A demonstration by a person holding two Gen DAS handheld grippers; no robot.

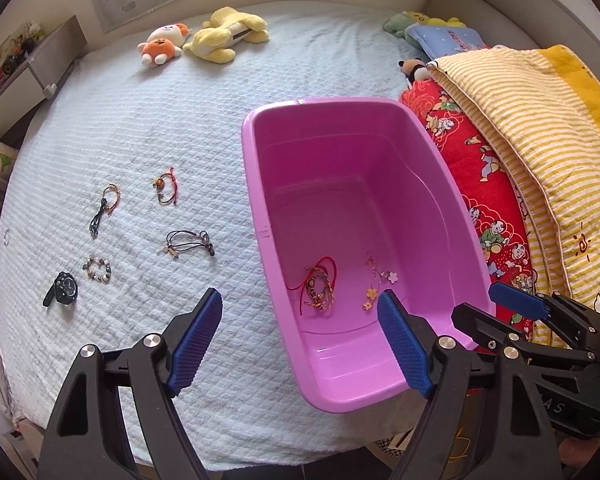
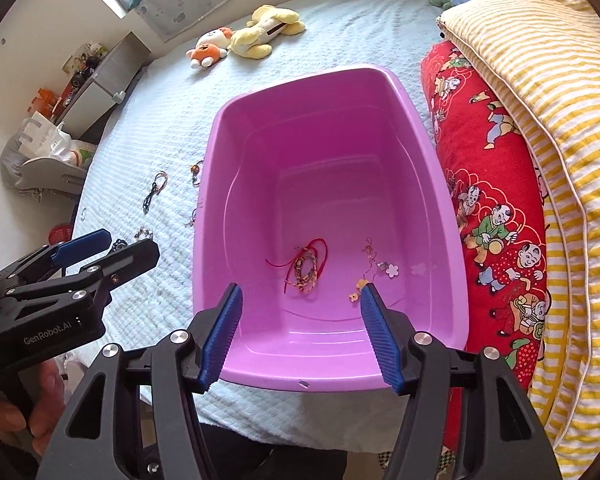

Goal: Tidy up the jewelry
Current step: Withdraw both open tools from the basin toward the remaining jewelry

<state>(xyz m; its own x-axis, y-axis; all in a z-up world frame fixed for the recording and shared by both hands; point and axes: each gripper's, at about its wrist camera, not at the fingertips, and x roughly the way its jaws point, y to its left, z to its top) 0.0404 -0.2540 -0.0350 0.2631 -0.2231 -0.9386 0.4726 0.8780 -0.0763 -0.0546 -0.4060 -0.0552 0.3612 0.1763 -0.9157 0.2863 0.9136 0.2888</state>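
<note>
"GenRobot.AI" stands in pale letters on the black body of the left tongs (image 2: 88,254); "AS", partly cut off, shows on the right tongs (image 1: 512,304) body.

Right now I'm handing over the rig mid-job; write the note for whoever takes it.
Left gripper: open, empty, above the bed by the bin's near left corner.
Right gripper: open, empty, over the bin's near rim.
Pink bin on the bed.
Done: red-cord bracelet and flower bracelet are in the bin.
Left: on the bed left of the bin, four bracelets, e.g. the beaded bracelet, the watch, and a small ring at the far left.
</note>
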